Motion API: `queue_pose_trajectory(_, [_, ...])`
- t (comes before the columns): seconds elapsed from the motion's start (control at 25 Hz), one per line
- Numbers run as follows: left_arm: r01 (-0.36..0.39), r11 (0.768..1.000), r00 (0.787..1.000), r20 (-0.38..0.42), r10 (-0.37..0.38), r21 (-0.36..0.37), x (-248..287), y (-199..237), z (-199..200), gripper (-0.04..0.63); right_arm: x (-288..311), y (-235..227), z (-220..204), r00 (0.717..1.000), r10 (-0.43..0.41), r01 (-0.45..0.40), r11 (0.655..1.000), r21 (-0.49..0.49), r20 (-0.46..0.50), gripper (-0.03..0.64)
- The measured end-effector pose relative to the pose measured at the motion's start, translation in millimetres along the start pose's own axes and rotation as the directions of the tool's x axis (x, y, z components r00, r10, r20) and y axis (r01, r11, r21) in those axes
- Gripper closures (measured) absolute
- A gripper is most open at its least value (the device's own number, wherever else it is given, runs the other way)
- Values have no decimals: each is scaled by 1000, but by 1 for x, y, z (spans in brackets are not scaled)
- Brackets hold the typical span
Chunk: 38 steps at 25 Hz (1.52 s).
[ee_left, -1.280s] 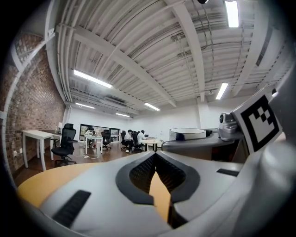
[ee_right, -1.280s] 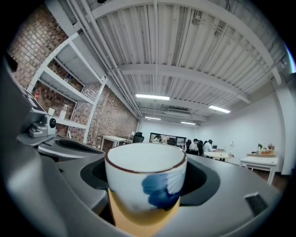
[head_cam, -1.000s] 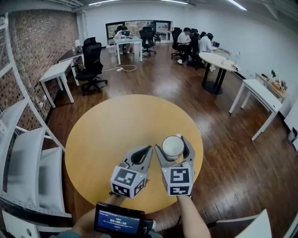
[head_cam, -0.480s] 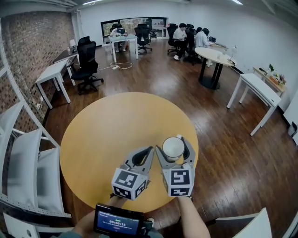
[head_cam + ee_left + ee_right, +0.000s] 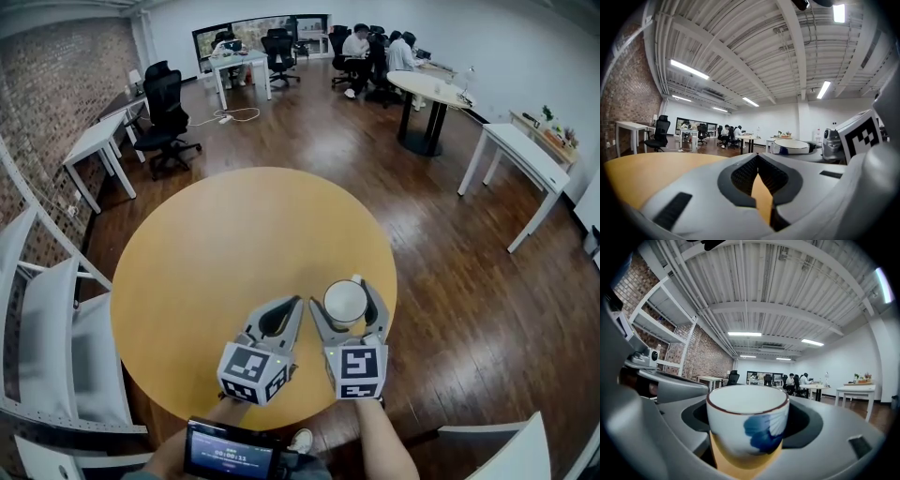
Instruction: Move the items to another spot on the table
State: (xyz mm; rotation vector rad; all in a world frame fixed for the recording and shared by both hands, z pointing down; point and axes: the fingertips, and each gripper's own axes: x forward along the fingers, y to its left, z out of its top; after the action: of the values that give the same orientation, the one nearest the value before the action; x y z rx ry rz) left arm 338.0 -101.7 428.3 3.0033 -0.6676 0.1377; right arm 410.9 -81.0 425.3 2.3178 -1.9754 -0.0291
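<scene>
A white cup with a brown rim and a blue mark sits between the jaws of my right gripper, which is shut on it over the near right part of the round yellow table. The right gripper view shows the jaws hugging both sides of the cup. Just left of it, my left gripper is shut and holds nothing, its tips meeting over the tabletop. From the left gripper view the cup shows to the right, at about the same height.
The table's near edge lies just behind the grippers. A small screen device sits at the person's chest. White seats stand at the left. Dark wood floor surrounds the table; desks, chairs and people are far off.
Both grippers and the cup keep almost the same place on the table. The head view has shifted a little, so the table reaches higher in the picture.
</scene>
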Motion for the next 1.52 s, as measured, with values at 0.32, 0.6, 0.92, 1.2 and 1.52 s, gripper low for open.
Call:
queue_pose_trajectory(0.32, [5, 1000, 999, -32, -5, -10, 19, -14, -33, 591, -2, -13, -49, 999, -9, 10, 1000, 17, -37, 206])
queue_pose_trajectory(0.6, [11, 1000, 995, -98, -12, -17, 30, -21, -75, 591, 1, -18, -99, 996, -13, 17, 999, 43, -85, 206])
queue_pose_trajectory(0.92, [-2, 999, 988, -156, -4, -38, 38, -10, -110, 591, 12, -20, -146, 991, -11, 20, 998, 68, -136, 206])
queue_pose_trajectory(1.2, [8, 999, 984, -176, -13, -31, 46, -11, -119, 591, 21, -23, -165, 987, -16, 27, 997, 67, -158, 206])
queue_pose_trajectory(1.52, [11, 999, 978, -206, -18, -34, 46, -12, -128, 591, 18, -15, -175, 990, -17, 29, 996, 85, -141, 201])
